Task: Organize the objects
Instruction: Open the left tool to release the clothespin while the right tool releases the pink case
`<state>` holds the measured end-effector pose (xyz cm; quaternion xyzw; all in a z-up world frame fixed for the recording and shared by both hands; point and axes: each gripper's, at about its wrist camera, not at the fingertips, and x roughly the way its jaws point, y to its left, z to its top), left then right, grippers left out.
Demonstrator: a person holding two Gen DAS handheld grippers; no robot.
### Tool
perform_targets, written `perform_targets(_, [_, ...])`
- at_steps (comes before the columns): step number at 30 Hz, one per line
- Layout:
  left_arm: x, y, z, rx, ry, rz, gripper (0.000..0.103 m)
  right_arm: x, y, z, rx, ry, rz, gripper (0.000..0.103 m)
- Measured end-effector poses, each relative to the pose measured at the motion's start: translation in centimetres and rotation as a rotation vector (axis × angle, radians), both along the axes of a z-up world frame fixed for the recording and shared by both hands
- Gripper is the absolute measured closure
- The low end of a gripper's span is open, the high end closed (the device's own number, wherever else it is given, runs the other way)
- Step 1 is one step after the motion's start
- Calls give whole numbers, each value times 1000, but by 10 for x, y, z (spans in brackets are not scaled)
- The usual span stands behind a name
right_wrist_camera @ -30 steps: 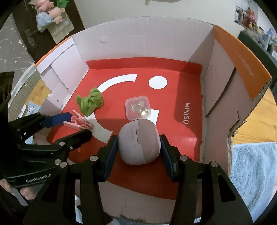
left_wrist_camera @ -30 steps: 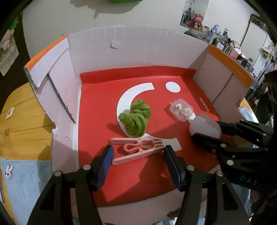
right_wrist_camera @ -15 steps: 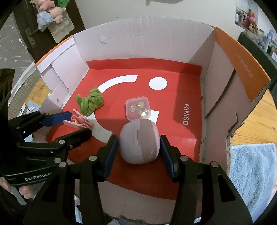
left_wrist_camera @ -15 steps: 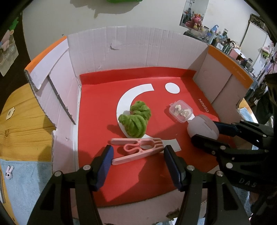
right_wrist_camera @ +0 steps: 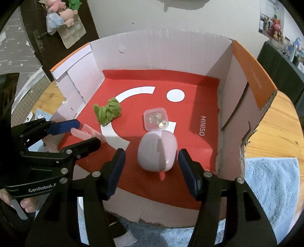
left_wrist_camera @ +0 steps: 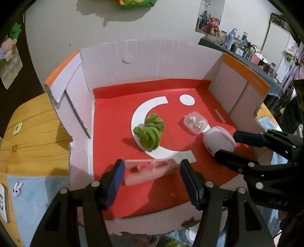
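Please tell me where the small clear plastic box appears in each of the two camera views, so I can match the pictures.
Left wrist view: the small clear plastic box is right of centre, on the red floor, just beyond the pale pink case.
Right wrist view: the same box is near the centre, directly behind that case.
Shared landmark: the white dot printed on the red floor.

A home room: plush toys (right_wrist_camera: 62, 11) hang by a cluttered shelf (left_wrist_camera: 237, 40)

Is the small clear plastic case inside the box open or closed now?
Closed. The small clear case lies flat on the red box floor with its lid seated all round; small pale items show through the lid.
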<state>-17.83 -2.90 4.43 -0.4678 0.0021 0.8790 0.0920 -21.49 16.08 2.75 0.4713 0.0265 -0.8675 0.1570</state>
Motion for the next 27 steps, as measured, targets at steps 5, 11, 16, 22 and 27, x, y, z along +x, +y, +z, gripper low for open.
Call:
perform_targets(5, [3,-5,1,3,-1,12,37,4,0,3,-2,9,5,41])
perform_targets(11, [9,-5,3,8,2,11,36,10,1,6,-12,13,14,37])
perform_targets(16, [14,-4,7,10,14,11,30,14,1,8,-21,20,17,35])
perform_targets(22, [20,-6,10,18,25,19,25,23,3,15,-30,44,17,29])
perform_targets(27, [26,-8,12,27,29,22,20,29,4,19,-31,58,18,26])
